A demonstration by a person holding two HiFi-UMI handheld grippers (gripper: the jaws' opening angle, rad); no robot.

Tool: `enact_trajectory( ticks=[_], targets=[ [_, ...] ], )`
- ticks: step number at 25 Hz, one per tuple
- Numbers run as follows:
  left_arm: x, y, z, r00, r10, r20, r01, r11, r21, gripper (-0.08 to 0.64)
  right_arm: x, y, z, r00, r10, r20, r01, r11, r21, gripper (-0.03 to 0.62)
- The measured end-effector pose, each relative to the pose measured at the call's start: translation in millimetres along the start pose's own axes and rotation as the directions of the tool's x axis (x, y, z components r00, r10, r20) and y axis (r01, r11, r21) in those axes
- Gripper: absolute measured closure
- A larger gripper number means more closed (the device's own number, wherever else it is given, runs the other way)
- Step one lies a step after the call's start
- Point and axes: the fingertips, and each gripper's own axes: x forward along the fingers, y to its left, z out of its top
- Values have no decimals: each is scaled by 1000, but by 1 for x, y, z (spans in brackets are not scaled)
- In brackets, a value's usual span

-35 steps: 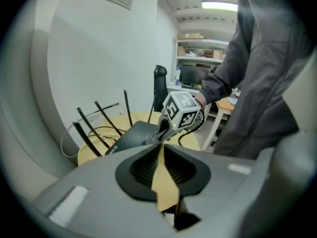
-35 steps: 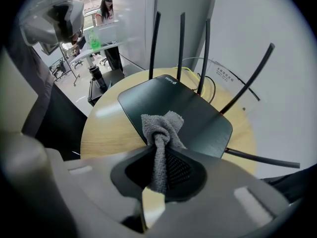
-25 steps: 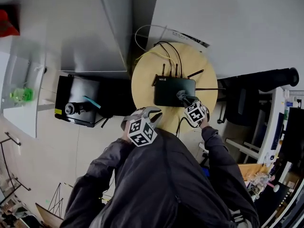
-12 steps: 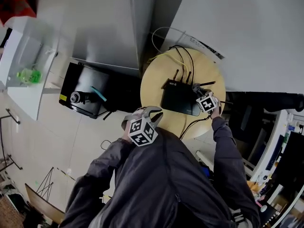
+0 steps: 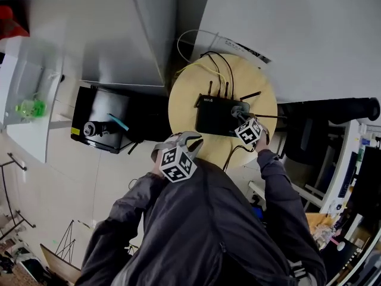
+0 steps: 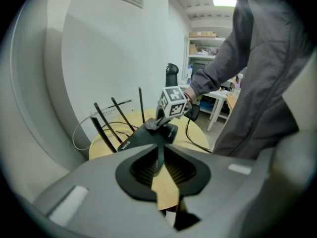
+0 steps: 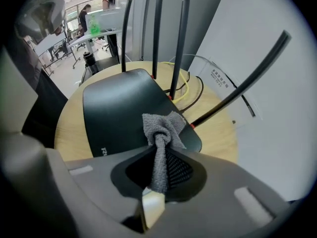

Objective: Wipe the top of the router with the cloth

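A black router (image 5: 217, 115) with several upright antennas lies on a round wooden table (image 5: 184, 100). My right gripper (image 5: 240, 113) is shut on a grey cloth (image 7: 161, 133), whose bunched end rests on the router's (image 7: 124, 113) top near its right edge. In the left gripper view the router (image 6: 143, 139) and the right gripper (image 6: 159, 123) show ahead on the table. My left gripper (image 5: 190, 142) hangs over the table's near edge, shut with nothing between its jaws.
Yellow and black cables (image 5: 208, 61) run off the back of the table toward the white wall. A black box with a tool on it (image 5: 104, 127) sits on the floor to the left. A dark chair (image 5: 324, 109) stands to the right.
The right gripper with the cloth has shifted left and a little nearer on the router top compared with half a second ago. The left gripper has stayed put.
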Motion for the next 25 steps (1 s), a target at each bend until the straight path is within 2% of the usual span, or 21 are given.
enact_trajectory(
  ticks=[12,15,18,21,23,25],
  targets=[
    [12,-36,9,991,-131,12,129,987,95,520,-25,75,-41,1000,-13,2,13,998,67,558],
    [15,-42,10,989,-149,13,146,983,108,520,-26,82,-45,1000,-21,-5,21,998,53,552],
    [14,-40,10,990,-143,16,141,984,108,520,-26,84,-48,1000,4,-16,-4,999,39,551],
    [12,-33,10,993,-119,21,116,989,96,520,-27,82,-49,997,72,-21,-71,996,57,551],
    [9,-28,10,995,-98,27,96,992,82,520,-29,76,-48,993,115,-1,-114,987,112,552],
    [6,-23,9,997,-77,32,75,995,64,520,-33,56,-44,994,98,40,-104,976,190,552]
  ],
)
